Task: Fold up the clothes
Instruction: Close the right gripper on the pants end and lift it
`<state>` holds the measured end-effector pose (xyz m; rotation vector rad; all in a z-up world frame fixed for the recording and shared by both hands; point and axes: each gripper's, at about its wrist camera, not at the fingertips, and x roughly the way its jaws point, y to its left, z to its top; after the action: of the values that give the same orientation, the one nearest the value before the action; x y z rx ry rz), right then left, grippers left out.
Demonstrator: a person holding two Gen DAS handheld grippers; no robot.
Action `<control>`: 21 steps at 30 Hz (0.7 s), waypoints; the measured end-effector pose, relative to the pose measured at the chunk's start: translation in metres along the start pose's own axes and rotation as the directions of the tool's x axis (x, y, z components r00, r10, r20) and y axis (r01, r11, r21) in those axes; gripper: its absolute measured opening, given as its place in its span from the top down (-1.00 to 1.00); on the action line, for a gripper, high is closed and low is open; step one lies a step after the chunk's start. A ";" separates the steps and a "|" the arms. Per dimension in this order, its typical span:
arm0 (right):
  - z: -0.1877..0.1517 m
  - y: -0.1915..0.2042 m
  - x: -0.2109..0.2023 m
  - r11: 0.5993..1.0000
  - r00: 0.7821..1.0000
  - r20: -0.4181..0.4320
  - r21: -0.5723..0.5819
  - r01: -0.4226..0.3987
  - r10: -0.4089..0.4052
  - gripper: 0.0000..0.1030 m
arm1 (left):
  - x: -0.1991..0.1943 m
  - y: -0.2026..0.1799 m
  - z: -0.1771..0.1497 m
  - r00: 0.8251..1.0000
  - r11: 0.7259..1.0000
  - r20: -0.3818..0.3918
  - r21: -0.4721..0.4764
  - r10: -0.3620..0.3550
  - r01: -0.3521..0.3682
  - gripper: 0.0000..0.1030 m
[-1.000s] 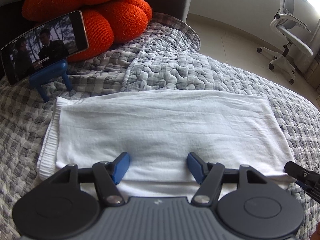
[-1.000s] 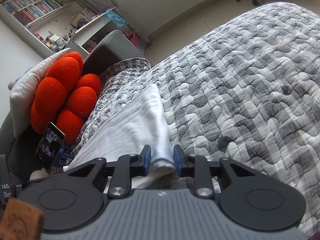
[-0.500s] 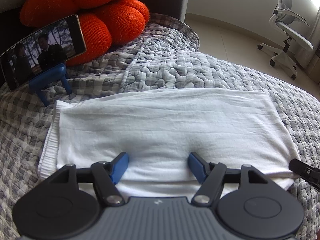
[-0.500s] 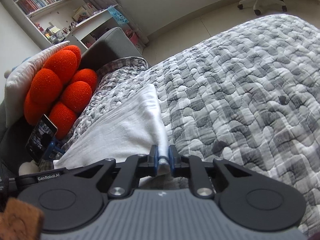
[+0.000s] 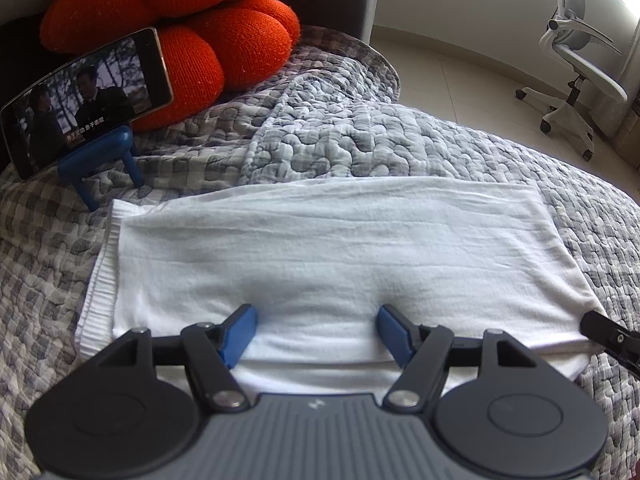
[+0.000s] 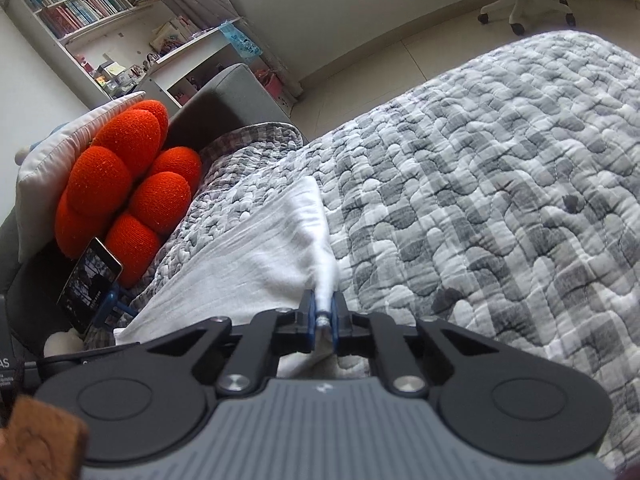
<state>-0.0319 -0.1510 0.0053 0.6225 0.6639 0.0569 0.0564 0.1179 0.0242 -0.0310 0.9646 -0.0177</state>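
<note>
On a grey checked quilt (image 5: 400, 152) spread over a bed, a white folded garment (image 5: 320, 240) is laid flat, its long side running from nine o'clock to three o'clock in the left wrist view. A ribbed hem is seen at its nine o'clock end, where the layers are stacked slightly out of line.

The left gripper (image 5: 316, 330) is held over the near edge of the garment at six o'clock; its blue fingers (image 5: 240, 330) are spread wide and nothing is pinched between them, though whether the tips touch the cloth cannot be told. At four o'clock in that view a black part of the other tool is seen at the garment's near corner.

The right gripper (image 6: 323, 320) is clenched on that corner of the garment (image 6: 248, 272): its jaws have just been closing, and a bunched fold of white cloth is squeezed between the blue pads. From the pinch the cloth is drawn up into a narrow ridge towards twelve o'clock.

At ten o'clock in the left wrist view, a phone (image 5: 86, 100) is propped in a blue stand (image 5: 102, 160) with a film on its screen. Behind it an orange knotted cushion (image 5: 200, 20) is leaned against a grey headboard (image 5: 332, 0). A white office chair (image 5: 576, 60) is stood on the floor at two o'clock. In the right wrist view, shelves (image 6: 80, 4) filled with books are seen at eleven o'clock.
</note>
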 end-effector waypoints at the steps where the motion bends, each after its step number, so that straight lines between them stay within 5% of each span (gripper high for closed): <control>1: 0.001 0.004 -0.001 1.000 1.000 0.013 -0.022 0.005 -0.005 0.83 | 0.000 0.000 0.000 1.000 1.000 -0.001 -0.001 -0.001 0.001 -0.35; 10: 0.003 0.053 -0.003 0.970 0.993 0.119 -0.238 0.056 -0.028 0.83 | -0.001 0.005 0.002 1.000 0.999 -0.010 -0.033 -0.023 0.023 -0.36; 14: 0.008 0.081 0.007 0.956 0.994 0.096 -0.292 -0.020 0.050 0.83 | -0.001 0.013 0.005 0.999 0.995 -0.013 -0.083 -0.050 0.049 -0.37; 17: -0.001 0.118 0.011 0.899 0.989 0.062 -0.427 -0.095 0.134 0.83 | -0.004 0.029 0.009 0.995 0.984 -0.008 -0.152 -0.095 0.092 -0.36; 21: -0.038 0.150 0.026 0.773 0.982 -0.074 -0.608 -0.181 0.172 0.83 | -0.012 0.067 0.013 0.995 0.948 0.038 -0.300 -0.097 0.104 -0.36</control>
<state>-0.0122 -0.0019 0.0510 0.0461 0.5536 0.4412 0.0604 0.1851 0.0397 -0.3621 0.9354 0.0364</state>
